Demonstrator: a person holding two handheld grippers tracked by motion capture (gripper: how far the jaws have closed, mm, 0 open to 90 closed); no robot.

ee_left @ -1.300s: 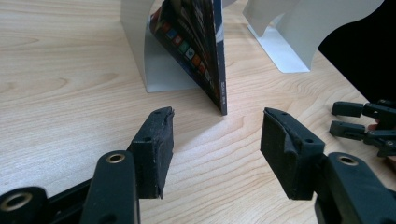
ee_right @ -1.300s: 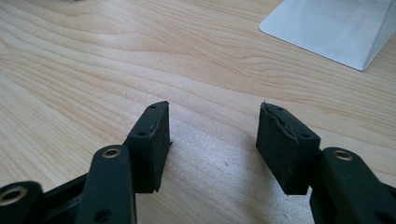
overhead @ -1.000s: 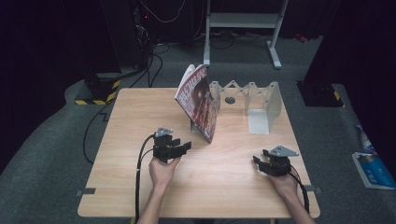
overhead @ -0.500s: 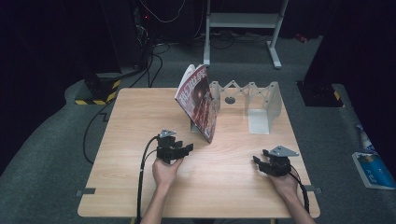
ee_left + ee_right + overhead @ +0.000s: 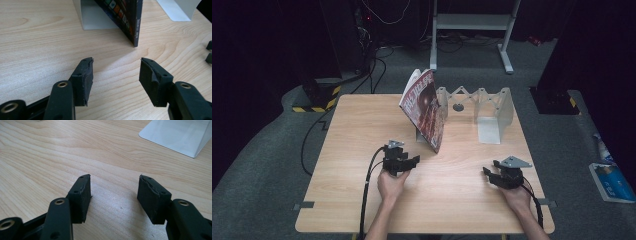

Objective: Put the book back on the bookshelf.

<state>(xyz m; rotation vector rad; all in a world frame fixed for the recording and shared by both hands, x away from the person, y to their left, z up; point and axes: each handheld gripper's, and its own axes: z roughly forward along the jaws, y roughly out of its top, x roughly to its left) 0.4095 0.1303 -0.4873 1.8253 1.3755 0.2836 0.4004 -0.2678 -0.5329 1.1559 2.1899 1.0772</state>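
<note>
Pale wood table (image 5: 352, 150), and on it we count one book (image 5: 424, 107), one white rack (image 5: 484, 107) and two grippers. Book stands tilted at the rack's left end, propped on a white upright; its top is cut off in the left gripper view (image 5: 125, 15), title unreadable. Rack's other slots hold nothing. Left gripper (image 5: 409, 161) sits just in front of the book, jaws spread on bare wood. Right gripper (image 5: 489, 175) sits nearer us than the rack's right end, jaws likewise spread, pinching nothing.
</note>
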